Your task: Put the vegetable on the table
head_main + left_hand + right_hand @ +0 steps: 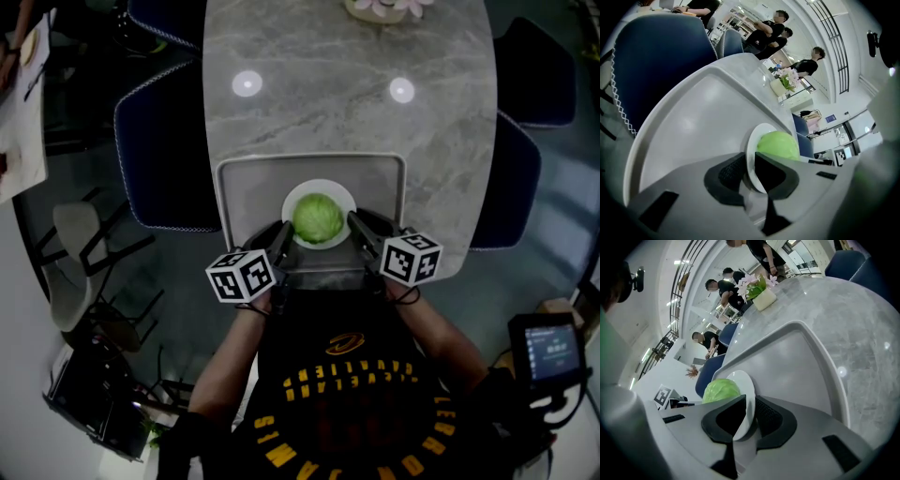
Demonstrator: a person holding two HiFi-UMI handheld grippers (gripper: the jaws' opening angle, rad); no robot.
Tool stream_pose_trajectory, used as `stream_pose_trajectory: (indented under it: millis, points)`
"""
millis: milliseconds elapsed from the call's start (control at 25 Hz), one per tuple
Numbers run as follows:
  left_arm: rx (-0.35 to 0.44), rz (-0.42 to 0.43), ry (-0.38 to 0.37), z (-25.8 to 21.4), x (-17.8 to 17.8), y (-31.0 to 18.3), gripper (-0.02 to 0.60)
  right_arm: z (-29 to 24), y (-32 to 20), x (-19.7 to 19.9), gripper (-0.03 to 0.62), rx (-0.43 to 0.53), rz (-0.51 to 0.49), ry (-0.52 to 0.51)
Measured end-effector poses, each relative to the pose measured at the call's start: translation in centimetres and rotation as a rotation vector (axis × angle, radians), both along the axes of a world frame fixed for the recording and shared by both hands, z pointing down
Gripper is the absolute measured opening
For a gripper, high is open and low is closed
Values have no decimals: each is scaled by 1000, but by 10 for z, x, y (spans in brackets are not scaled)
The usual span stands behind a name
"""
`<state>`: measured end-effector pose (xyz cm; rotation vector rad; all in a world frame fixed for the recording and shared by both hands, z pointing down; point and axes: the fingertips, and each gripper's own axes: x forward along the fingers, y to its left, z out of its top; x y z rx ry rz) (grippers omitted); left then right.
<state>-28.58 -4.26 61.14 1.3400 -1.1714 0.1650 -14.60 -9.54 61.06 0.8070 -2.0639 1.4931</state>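
Green and round, the cabbage [318, 217] sits in the middle of a white plate [320, 189], which rests on a grey tray [246, 183] at the near end of the marble table [347, 103]. The left gripper [281, 236] has its jaws closed down on the plate's left rim, and its own view shows the thin white edge [751, 157] pinched between the two dark pads, with the cabbage [778, 145] just beyond them. The right gripper [360, 225] clamps the opposite rim the same way, the plate edge [746, 394] between its pads and the cabbage [721, 390] just beside them. The cabbage lies between the two grippers, touched by neither.
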Motion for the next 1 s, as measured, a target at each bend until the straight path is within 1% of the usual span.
stream_pose_trajectory:
  millis: [160,240,360,600,680,840,1000]
  points:
    - [-2,7,12,0,2,0,48,1,3,-1,64,-11,4,-5]
    - [-8,-1,25,1,1,1,44,2,4,-1,48,-22,3,-11]
    - [-27,-10,43,2,0,2,40,3,4,-1,41,-49,12,-31]
    - [-35,3,31,2,-3,0,38,6,4,-2,40,-76,30,-44]
    - [-38,-1,41,3,-3,-1,38,7,2,-3,40,-85,40,-52]
    - [-44,-11,66,5,0,-5,37,10,-3,1,40,-81,53,-52]
    - [-35,4,79,6,6,-12,37,9,-10,3,40,-76,74,-73]
